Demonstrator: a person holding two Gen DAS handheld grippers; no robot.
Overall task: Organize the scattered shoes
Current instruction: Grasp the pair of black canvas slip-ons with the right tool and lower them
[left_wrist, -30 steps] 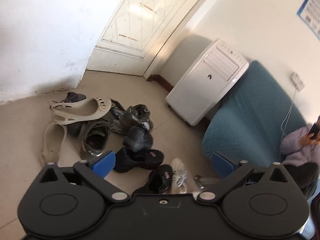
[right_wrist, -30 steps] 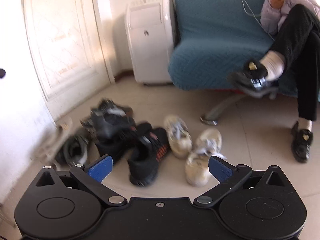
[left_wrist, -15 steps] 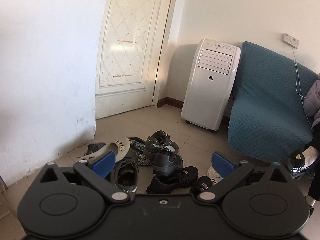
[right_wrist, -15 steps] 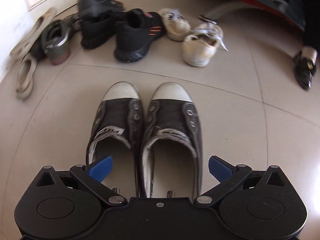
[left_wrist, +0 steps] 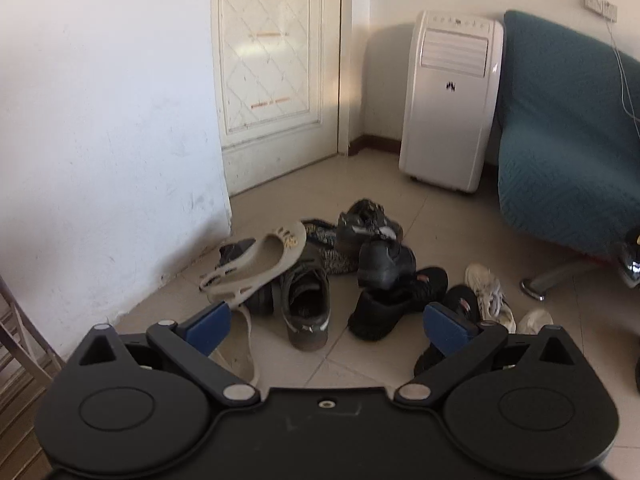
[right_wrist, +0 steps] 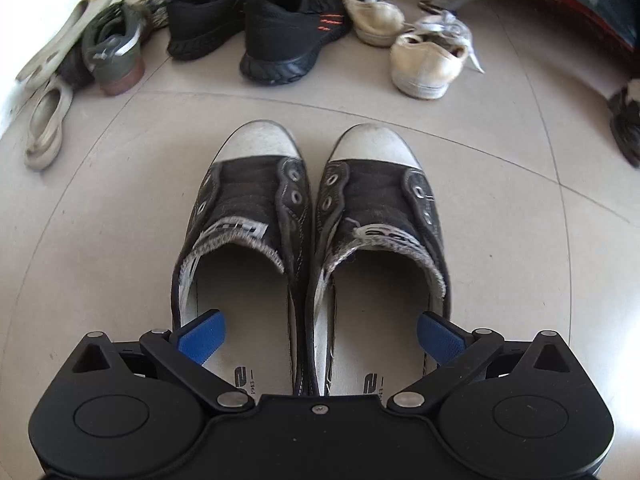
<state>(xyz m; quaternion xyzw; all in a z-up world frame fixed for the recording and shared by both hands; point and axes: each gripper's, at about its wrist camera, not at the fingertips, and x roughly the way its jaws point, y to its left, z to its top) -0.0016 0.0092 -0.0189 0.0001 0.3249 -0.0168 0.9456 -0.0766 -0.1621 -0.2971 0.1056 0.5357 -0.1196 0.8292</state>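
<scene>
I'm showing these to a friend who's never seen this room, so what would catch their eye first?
First, the pair of black canvas sneakers with white toe caps, set neatly side by side on the floor directly before the open right gripper. Then the jumbled pile of shoes near the wall corner, ahead of the open left gripper, with a white air cooler beside a teal sofa behind.

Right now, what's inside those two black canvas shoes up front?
Inside the canvas shoes only pale printed insoles show. The toe ends are hidden by the tongues, and the right gripper, fingers open, covers the heels.
</scene>
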